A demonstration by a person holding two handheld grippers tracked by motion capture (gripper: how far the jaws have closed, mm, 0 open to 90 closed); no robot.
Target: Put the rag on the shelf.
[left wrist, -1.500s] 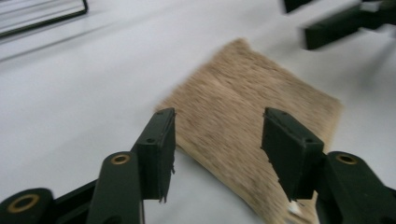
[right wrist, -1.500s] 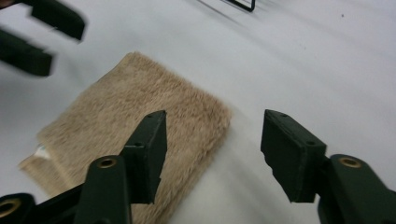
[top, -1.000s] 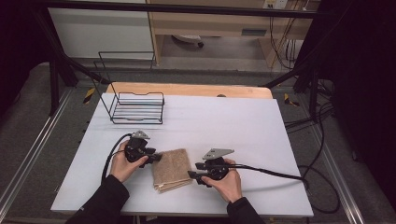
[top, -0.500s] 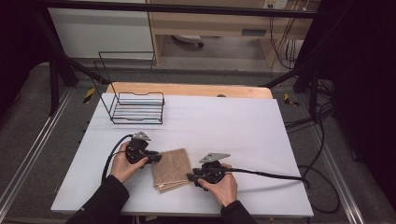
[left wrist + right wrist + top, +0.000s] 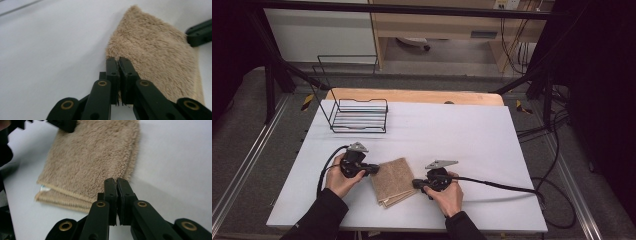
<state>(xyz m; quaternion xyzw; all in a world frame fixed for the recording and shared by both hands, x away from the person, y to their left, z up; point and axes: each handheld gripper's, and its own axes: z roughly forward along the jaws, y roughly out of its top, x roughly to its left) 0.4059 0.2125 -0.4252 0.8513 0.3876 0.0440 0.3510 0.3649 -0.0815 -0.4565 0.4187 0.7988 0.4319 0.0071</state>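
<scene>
Since a second ago the right tool (image 5: 418,184) has slid down and toward the person along the towel's right edge, while the left tool (image 5: 373,169) has stayed at the towel's left edge.

High view: the folded tan towel (image 5: 393,181) lies on the white bench (image 5: 452,135) near the front edge, between the two tools, with a wire rack (image 5: 358,115) well apart at the back left. It looks like a small, roughly square stack with layered edges at the front. A sideways push from either tool could, I judge, skew the stack or drag it toward the bench edge.

Left gripper view: the left tool (image 5: 119,62) has its jaws together, tips over the towel's (image 5: 155,55) near edge; whether pile is caught between them I cannot tell. Lifting one layer alone would unfold it.

Right gripper view: the right tool (image 5: 116,183) is also pressed together at the towel's (image 5: 92,157) fluffy side, holding nothing I can see. Stacked hems show a small label.
</scene>
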